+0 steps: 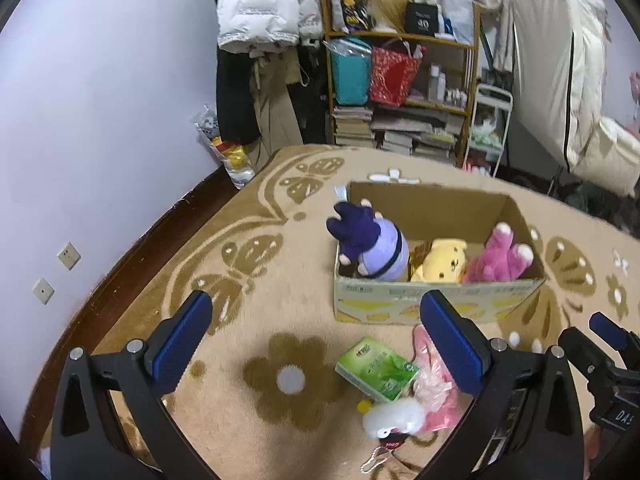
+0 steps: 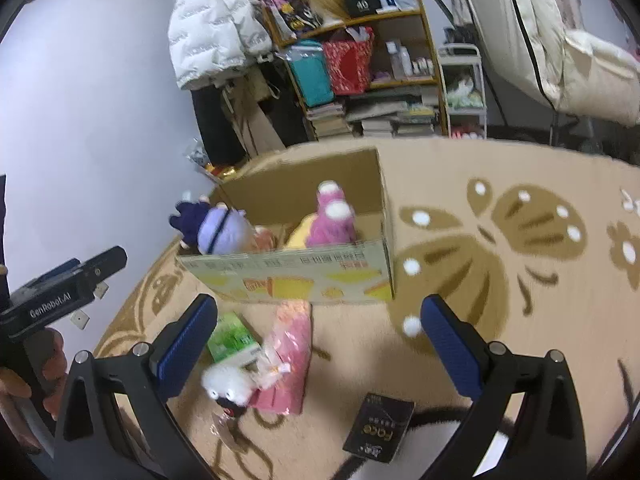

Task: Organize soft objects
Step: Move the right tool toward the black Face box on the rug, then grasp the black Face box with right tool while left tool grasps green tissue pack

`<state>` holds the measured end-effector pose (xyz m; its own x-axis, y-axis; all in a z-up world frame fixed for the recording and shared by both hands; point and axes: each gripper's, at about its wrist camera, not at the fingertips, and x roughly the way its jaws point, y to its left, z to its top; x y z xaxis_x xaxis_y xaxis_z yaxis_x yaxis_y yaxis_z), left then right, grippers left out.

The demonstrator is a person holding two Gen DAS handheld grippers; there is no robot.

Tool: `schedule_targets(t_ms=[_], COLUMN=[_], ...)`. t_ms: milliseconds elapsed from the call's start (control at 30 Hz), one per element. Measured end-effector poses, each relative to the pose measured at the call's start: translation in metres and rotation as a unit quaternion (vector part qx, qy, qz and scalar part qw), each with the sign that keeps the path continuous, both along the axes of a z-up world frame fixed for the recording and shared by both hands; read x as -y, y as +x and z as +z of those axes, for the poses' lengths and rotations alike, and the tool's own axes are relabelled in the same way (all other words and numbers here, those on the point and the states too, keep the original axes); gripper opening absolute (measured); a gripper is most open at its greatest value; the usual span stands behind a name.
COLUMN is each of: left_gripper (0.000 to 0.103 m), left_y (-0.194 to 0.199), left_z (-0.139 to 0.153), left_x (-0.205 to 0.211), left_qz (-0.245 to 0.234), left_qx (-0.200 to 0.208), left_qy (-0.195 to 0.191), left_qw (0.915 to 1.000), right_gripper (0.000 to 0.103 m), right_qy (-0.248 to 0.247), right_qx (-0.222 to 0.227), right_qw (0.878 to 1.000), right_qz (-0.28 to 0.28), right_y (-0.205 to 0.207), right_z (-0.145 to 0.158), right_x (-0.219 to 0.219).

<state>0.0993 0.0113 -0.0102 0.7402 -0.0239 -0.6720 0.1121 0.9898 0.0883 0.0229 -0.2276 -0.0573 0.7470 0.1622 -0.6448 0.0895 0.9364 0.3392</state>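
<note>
A cardboard box (image 1: 436, 306) (image 2: 292, 280) stands on the beige rug. It holds a purple plush (image 1: 374, 246) (image 2: 218, 228), a yellow plush (image 1: 440, 262) and a pink plush (image 1: 502, 258) (image 2: 332, 218). In front of the box lie a green tissue pack (image 1: 378, 368) (image 2: 230, 336), a pink bag (image 1: 434, 392) (image 2: 290, 360) and a white fluffy toy (image 1: 394, 418) (image 2: 228, 382). My left gripper (image 1: 316, 344) is open and empty above the rug, left of these items. My right gripper (image 2: 318, 348) is open and empty above them.
A black packet (image 2: 380, 432) lies on the rug near the right gripper. Behind the rug stand a cluttered shelf (image 1: 404, 80) (image 2: 360, 52), hanging coats (image 1: 260, 4) and a white cart (image 1: 490, 128). A wall (image 1: 100, 120) runs along the left.
</note>
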Motion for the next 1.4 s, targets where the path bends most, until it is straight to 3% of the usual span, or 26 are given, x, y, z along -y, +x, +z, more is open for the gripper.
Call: schedule_targets(t_ms=[367,733,867,1133,1400], left_gripper=[0.102,0.102,0.102,0.102,0.102], left_y=[0.015,0.028,0.032,0.045,0.054], left_z=[-0.036,-0.081,-0.090,-0.113,-0.133], left_x=[0.011,0.033,0.039,0.043,0.044], left_qz=[-0.015,-0.045,-0.058,-0.064,-0.064], left_qx=[-0.055,-0.131,-0.144,-0.187,-0.218], left_qy=[0.008,0.036,0.044,0.042,0.048], left_qw=[0.9983,0.9897,0.9869,0.9794,0.9727], right_gripper=[0.102,0.084,0.083,0.069,0.067], right_qy=[0.003,0.018,0.022,0.019,0.010], right_qx=[-0.097,-0.205,-0.223,-0.246,-0.251], right_qw=[0.995,0.978,0.974,0.969,0.968], right_qz=[-0.009,-0.024,-0.027,-0.030,-0.028], right_y=[0.001,0.006,0.008,0.010,0.011], right_z=[-0.054,-0.101,-0.111,-0.124,-0.130], right_x=[0.000,0.008,0.010,0.013,0.012])
